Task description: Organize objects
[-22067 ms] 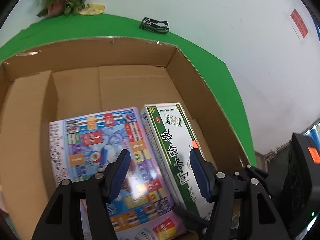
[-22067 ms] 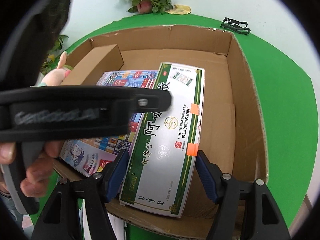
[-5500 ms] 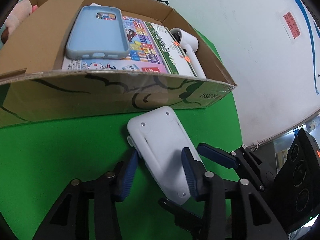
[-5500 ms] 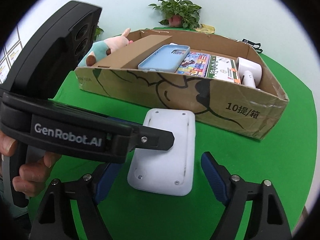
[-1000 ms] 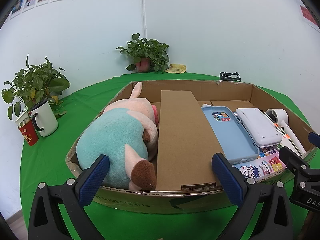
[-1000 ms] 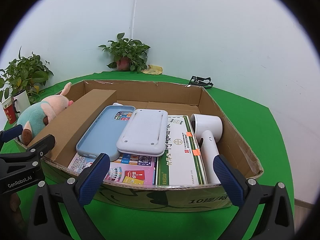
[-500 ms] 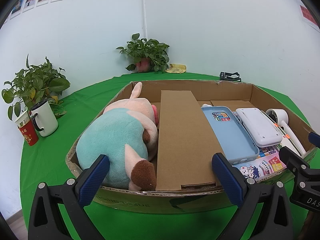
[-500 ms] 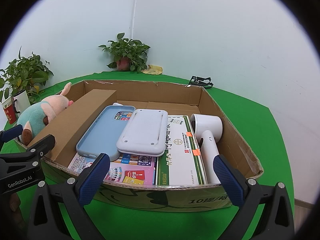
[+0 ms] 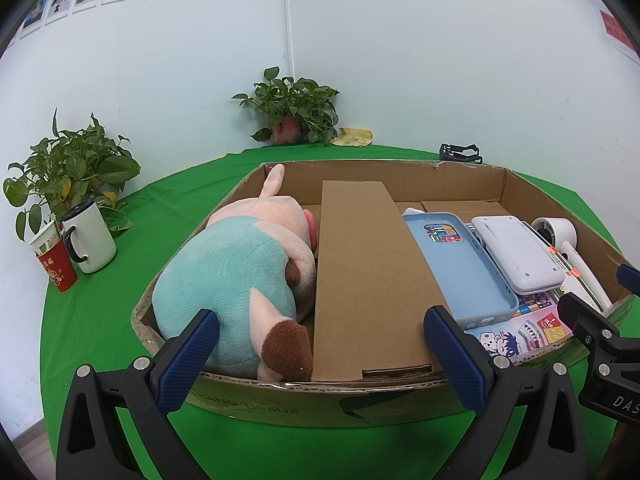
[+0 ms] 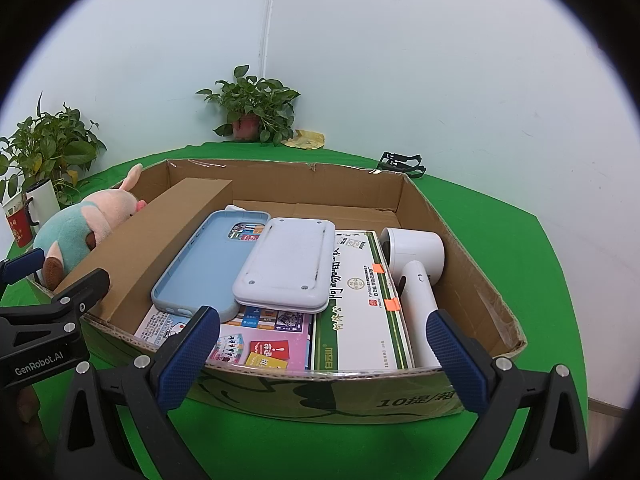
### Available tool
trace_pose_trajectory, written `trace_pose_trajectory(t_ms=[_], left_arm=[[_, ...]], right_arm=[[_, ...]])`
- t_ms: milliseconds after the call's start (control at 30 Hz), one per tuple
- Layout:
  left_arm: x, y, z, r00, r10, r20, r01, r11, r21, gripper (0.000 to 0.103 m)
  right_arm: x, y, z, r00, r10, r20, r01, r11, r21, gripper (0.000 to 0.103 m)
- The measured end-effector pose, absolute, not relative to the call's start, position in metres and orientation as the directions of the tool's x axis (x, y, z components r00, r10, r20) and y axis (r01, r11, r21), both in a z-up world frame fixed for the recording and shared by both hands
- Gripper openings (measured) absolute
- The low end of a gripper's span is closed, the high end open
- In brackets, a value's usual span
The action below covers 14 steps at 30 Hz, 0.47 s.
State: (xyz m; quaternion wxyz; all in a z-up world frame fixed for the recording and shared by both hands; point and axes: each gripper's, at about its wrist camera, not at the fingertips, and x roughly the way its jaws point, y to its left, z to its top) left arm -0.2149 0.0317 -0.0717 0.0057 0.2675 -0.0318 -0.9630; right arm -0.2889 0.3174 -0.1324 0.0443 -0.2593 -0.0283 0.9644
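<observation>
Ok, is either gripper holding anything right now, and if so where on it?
Nothing is held. The left gripper and right gripper are both open and empty, in front of the cardboard box; the white device lies inside it.

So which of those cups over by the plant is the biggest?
The white mug with the black handle and dark lid. It stands taller than the red cup and the paper cup beside it.

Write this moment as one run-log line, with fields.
left gripper: open, empty | right gripper: open, empty | white device: in cardboard box, on blue phone case
</observation>
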Motion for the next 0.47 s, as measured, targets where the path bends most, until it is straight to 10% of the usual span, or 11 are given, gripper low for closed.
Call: trace_pose_trajectory(t_ms=[467], left_arm=[[-0.2159, 0.0307, -0.0708, -0.858, -0.032, -0.513, -0.003, -0.998, 0.068, 0.103]], right_arm=[[-0.289, 0.3178, -0.1323, -0.862, 0.099, -0.498, -0.07, -0.995, -0.078, 0.103]])
